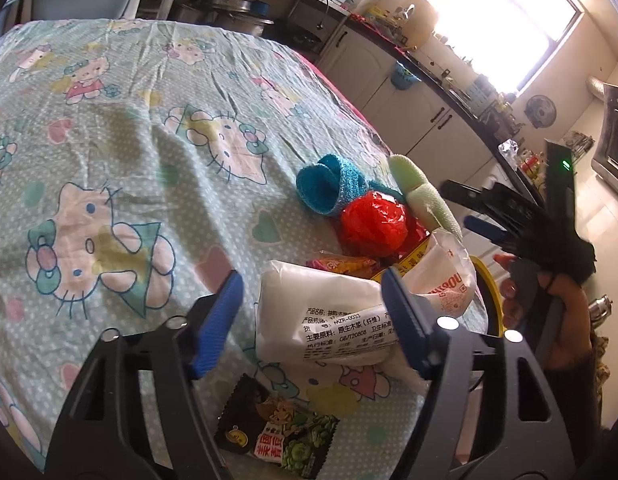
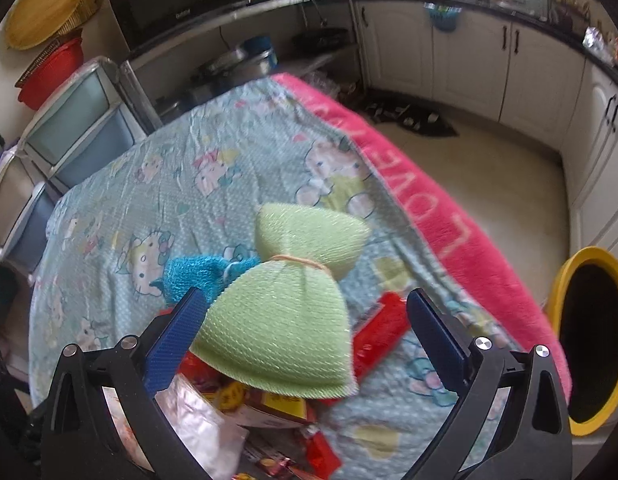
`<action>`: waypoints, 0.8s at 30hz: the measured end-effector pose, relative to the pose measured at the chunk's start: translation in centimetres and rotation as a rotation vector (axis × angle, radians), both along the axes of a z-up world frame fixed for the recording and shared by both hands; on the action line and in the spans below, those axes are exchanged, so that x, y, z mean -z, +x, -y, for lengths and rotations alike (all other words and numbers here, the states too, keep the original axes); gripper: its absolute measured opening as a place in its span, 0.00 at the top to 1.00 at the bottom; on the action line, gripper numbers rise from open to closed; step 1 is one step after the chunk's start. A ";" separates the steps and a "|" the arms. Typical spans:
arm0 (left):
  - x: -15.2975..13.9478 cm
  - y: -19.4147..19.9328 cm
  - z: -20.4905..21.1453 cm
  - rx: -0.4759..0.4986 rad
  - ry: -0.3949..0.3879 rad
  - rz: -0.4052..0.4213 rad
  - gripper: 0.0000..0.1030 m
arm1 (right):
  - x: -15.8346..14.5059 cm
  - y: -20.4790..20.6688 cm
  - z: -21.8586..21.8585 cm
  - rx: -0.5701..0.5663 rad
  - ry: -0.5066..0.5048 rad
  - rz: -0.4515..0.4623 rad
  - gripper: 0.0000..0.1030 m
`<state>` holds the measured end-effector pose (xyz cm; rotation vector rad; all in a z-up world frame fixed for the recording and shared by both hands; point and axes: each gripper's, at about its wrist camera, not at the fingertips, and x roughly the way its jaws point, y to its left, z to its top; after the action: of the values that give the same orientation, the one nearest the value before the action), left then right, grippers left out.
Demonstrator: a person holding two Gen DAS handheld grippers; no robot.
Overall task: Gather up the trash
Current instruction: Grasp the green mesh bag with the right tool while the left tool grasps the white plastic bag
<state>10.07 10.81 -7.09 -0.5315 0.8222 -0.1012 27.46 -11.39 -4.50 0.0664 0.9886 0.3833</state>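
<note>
On the Hello Kitty cloth (image 1: 129,140) lies a heap of trash. My left gripper (image 1: 311,320) stands open around a white tissue pack (image 1: 321,320); the right pad touches it, and a gap shows at the left pad. A black-and-green snack packet (image 1: 277,436) lies just below. My right gripper (image 2: 307,328) is open over a green bow-shaped scouring sponge (image 2: 285,320), which sits between its fingers unpressed. In the left wrist view the right gripper (image 1: 465,208) hangs beside the sponge (image 1: 421,192). A crumpled red bag (image 1: 373,226) and a red wrapper (image 2: 381,332) lie close by.
A yellow-rimmed bin (image 2: 557,280) stands on the floor off the table's pink edge (image 2: 449,220). A blue knitted scrubber (image 1: 329,188) lies behind the heap. A silver foil bag (image 2: 197,420) sits under the right gripper. Cabinets and a microwave line the walls.
</note>
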 end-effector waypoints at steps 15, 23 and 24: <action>-1.2 -0.8 0.5 0.044 0.075 0.035 0.83 | 1.8 2.5 0.3 -0.009 0.126 -0.176 0.36; -4.1 -1.7 2.6 0.089 0.140 0.113 0.89 | -0.7 1.2 2.7 -0.004 0.191 -0.095 0.37; -4.5 -1.7 3.0 0.100 0.144 0.123 0.90 | -1.1 0.9 3.3 -0.002 0.200 -0.083 0.37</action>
<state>8.42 7.82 -2.63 -0.3452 0.7297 -0.1641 28.31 -14.72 -3.38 0.2636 1.0300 0.4840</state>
